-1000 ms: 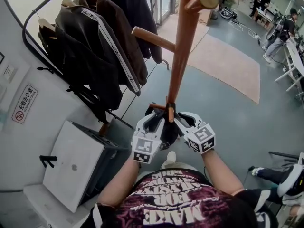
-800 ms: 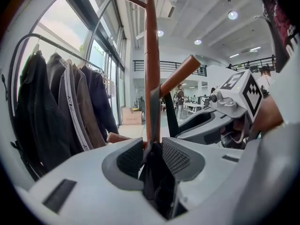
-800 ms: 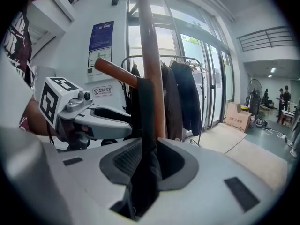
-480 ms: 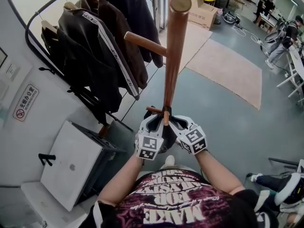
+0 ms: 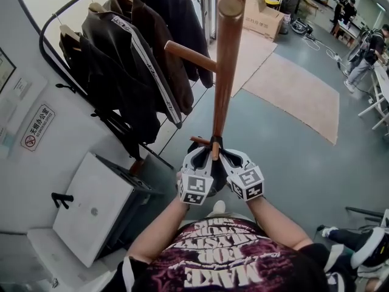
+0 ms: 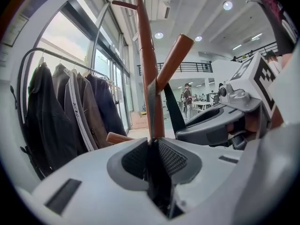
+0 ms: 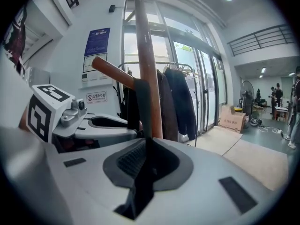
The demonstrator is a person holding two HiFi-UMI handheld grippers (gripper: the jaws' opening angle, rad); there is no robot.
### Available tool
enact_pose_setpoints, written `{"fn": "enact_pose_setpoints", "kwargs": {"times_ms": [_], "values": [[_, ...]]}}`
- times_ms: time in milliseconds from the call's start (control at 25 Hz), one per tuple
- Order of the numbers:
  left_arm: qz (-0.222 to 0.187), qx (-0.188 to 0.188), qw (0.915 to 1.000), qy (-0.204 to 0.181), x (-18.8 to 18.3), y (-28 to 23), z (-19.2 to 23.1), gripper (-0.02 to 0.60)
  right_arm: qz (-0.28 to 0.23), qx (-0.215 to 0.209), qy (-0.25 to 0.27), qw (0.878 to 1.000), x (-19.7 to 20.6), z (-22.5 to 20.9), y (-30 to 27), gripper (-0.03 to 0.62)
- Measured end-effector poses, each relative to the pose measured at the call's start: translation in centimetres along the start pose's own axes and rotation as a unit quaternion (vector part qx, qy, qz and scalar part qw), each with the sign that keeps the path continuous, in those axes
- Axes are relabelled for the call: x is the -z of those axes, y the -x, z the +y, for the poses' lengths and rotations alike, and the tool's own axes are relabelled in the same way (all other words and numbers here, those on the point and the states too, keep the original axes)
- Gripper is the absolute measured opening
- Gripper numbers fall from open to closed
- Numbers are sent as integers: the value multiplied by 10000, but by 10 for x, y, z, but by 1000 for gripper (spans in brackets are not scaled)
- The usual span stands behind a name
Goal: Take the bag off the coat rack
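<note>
Jackets [image 5: 130, 66] hang on a rail [image 5: 42, 35] at your far left, with a white box [image 5: 91, 205] on the floor [image 5: 285, 163] below them. Your left gripper [image 5: 205, 149] comes next, reaching up to the foot of the coat rack [image 5: 223, 84]. In the left gripper view its jaws are clamped on a dark strap [image 6: 153, 109] that runs straight up from the pads to where a peg [image 6: 174, 60] joins the rack. Those jaws have just been closing, with the strap between them. The black bag [image 5: 216, 170] hangs low against the rack, squeezed between your two grippers and mostly hidden by them. Your right gripper [image 5: 222, 152] sits just beside the left, and its jaws have also just been closing. The right gripper view shows them pinched on the other strap [image 7: 143, 109], which rises along the rack. Further right a tan rug [image 5: 298, 93] lies on the floor, a cardboard box [image 5: 262, 18] sits beyond it, and people [image 5: 364, 56] stand well away at the edge
</note>
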State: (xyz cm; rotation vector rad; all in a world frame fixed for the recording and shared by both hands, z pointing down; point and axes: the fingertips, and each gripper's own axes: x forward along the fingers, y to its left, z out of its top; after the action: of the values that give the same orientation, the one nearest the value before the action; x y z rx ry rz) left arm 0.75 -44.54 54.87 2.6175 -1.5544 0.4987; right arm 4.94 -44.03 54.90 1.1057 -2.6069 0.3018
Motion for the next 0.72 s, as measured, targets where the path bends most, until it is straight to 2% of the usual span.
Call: {"fn": "enact_pose_setpoints", "kwargs": {"times_ms": [200,600,720], "values": [[96,-76,9999,107,2,2,0,69,-36,7,-96,9999,-2,1,1,27],[-67,131,9982,575,-10,11,5,60,-119,-133,-838,9963,-5,-7,5,8],[-160,82,9984,539,-16,17,5,54,-156,-138,-903,9957,-5,-7,9,8]]}}
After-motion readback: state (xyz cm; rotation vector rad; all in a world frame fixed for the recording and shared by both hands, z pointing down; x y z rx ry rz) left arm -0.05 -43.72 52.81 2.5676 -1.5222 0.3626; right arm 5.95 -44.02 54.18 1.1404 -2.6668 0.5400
